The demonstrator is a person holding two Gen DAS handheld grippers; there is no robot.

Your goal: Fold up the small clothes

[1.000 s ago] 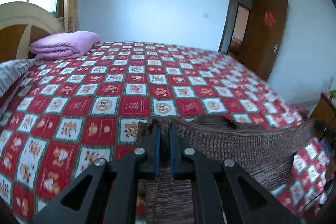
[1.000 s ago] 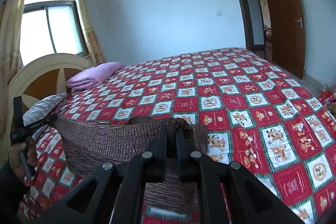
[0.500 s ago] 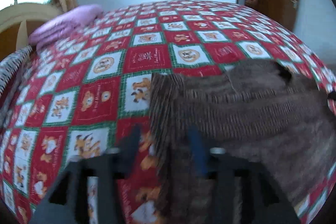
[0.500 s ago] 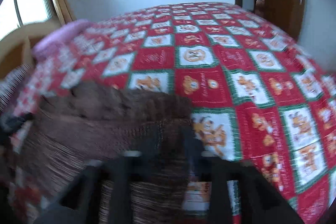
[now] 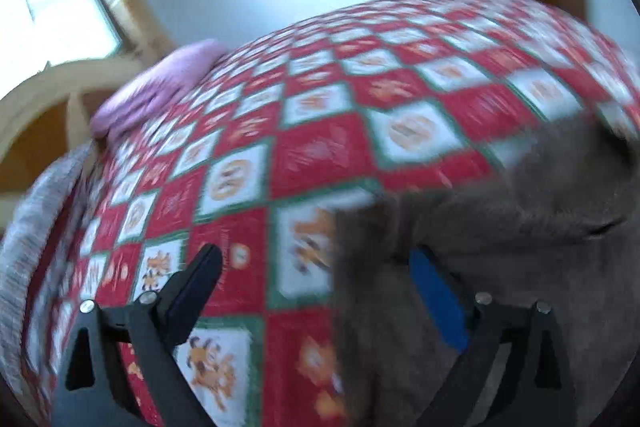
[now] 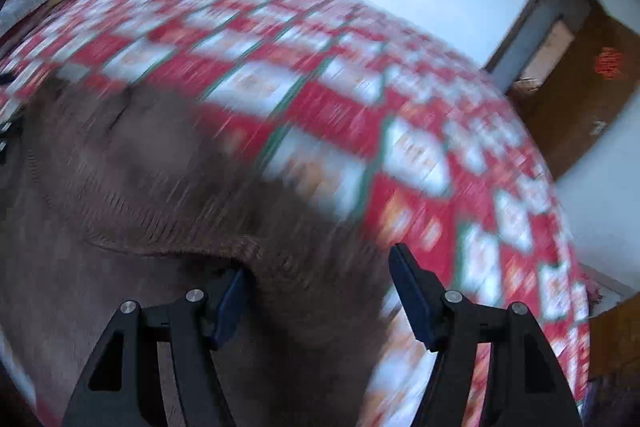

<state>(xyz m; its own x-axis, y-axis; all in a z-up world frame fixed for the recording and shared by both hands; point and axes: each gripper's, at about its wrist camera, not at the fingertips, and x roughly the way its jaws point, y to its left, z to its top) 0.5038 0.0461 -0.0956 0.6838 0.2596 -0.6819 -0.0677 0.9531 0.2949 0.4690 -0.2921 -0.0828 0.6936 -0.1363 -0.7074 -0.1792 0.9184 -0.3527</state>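
Observation:
A brown knitted garment (image 5: 520,227) lies on the red, white and green patterned bedspread (image 5: 320,147); both views are blurred by motion. My left gripper (image 5: 316,267) is open, its fingers wide apart over the garment's left edge, holding nothing. In the right wrist view the garment (image 6: 140,167) fills the lower left. My right gripper (image 6: 320,275) is open above the garment's right edge, holding nothing.
A folded pink quilt (image 5: 156,95) lies by the wooden headboard (image 5: 60,95) under a window (image 5: 52,15). A grey blanket (image 5: 36,211) lies at the bed's left side. A brown door (image 6: 580,75) stands at the right.
Both grippers were shut on the garment's upper corners and held it up. They have since opened and let go. The garment now lies on the bed and both grippers are moving.

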